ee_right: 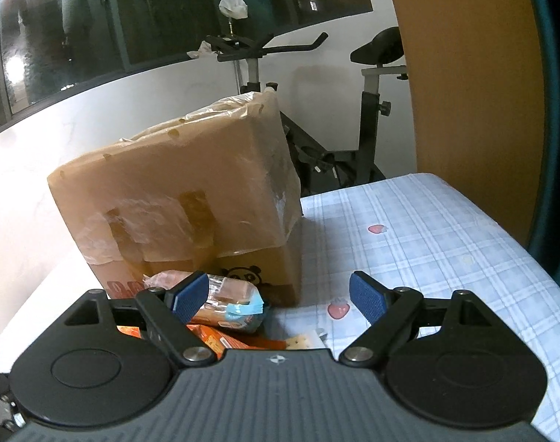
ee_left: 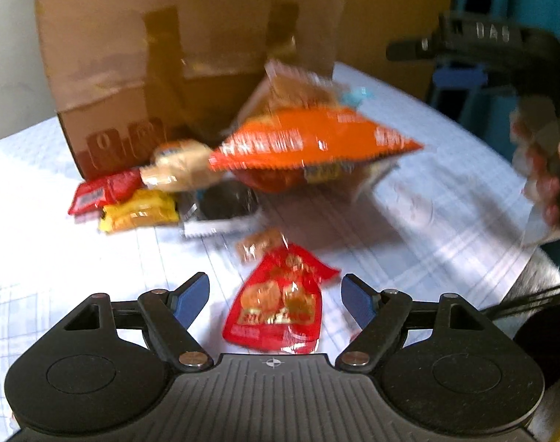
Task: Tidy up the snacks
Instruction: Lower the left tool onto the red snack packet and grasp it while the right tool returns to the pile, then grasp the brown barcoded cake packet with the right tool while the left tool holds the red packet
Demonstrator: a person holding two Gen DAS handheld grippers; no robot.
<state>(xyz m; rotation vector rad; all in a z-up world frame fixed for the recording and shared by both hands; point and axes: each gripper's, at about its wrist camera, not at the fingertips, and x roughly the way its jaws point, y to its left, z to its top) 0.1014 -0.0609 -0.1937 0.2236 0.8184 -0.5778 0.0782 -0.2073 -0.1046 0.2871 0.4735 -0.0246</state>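
Note:
In the left wrist view my left gripper (ee_left: pixel 275 296) is open and empty, low over a red snack packet (ee_left: pixel 276 309) that lies between its fingers on the checked tablecloth (ee_left: pixel 427 228). Beyond it sits a pile of snacks: an orange bag (ee_left: pixel 313 140), a brown bread pack (ee_left: pixel 298 86), a beige pack (ee_left: pixel 178 169), a red packet (ee_left: pixel 103 193) and a yellow packet (ee_left: pixel 140 213). A cardboard box (ee_left: pixel 191 62) stands behind. My right gripper (ee_right: pixel 278 296) is open and empty above the bread pack (ee_right: pixel 224 300) and orange bag (ee_right: pixel 206 335). The right gripper's body (ee_left: pixel 500 48) shows at upper right in the left view.
The taped cardboard box (ee_right: pixel 184 191) stands at the table's back left. A small clear candy wrapper (ee_left: pixel 259 245) and a dark foil pack (ee_left: pixel 224 206) lie near the pile. An exercise bike (ee_right: pixel 353 129) stands behind the table. The tablecloth (ee_right: pixel 427 239) extends right of the box.

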